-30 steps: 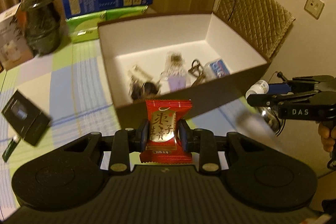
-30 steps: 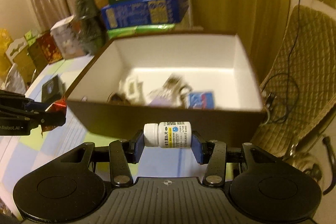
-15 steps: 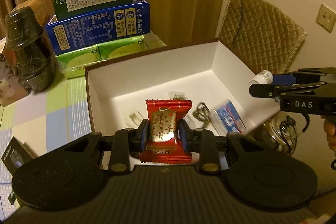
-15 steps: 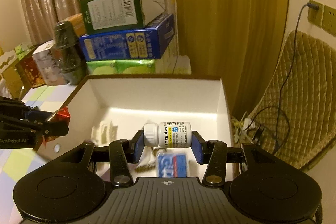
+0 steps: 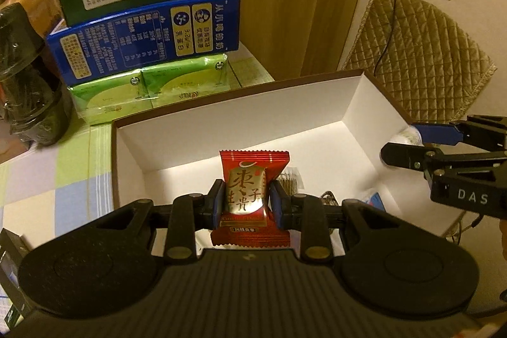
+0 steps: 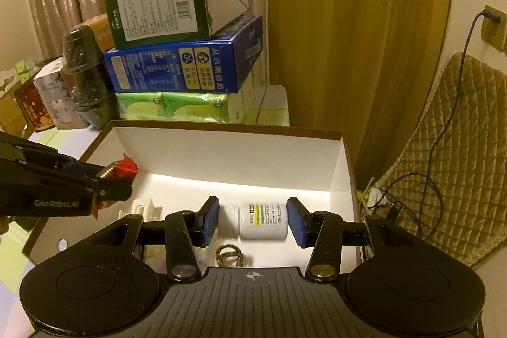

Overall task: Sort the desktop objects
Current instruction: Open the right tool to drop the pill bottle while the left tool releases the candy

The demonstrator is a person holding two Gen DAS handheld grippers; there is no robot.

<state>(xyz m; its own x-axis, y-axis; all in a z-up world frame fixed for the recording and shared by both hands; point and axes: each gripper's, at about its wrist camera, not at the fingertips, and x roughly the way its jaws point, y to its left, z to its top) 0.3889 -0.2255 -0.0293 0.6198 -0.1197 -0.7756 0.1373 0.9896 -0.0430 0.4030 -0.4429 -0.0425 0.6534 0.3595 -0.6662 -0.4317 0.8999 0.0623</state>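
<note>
Item: red snack packet (image 5: 252,195). Held upright over the open box (image 5: 237,113), pinched at its middle between the pads of the left gripper (image 5: 246,200), which was clamped on it. Top and bottom crimps stuck out free above and below the pads.

Item: white pill bottle (image 6: 263,220). Lay on its side between the blue pads (image 6: 296,222) of the right gripper (image 6: 253,220), whose jaws stood apart with a visible gap on both sides of the bottle. Whether it rested on the box floor or was in the air could not be told.

Item: box contents. A metal ring piece (image 6: 228,255) lay just below the bottle in the right wrist view; a small white object (image 6: 142,208) lay to its left; a blue-printed pack (image 5: 375,200) showed at the right of the box floor in the left wrist view.

Item: surroundings. Stacked cartons (image 6: 187,53) and a dark wrapped jar (image 6: 85,75) stood beyond the far wall of the box.

Risks, as judged:
- The bottle, being round and on its side, could roll against the ring piece or the box wall.
- The open right pads sat close to the bottle; withdrawing at a slant could knock it.
- The packet was slick and softly filled; it could slip or tumble flat on release.
- Both grippers hung over the same box, near one another; a careless move could make them collide.
</note>
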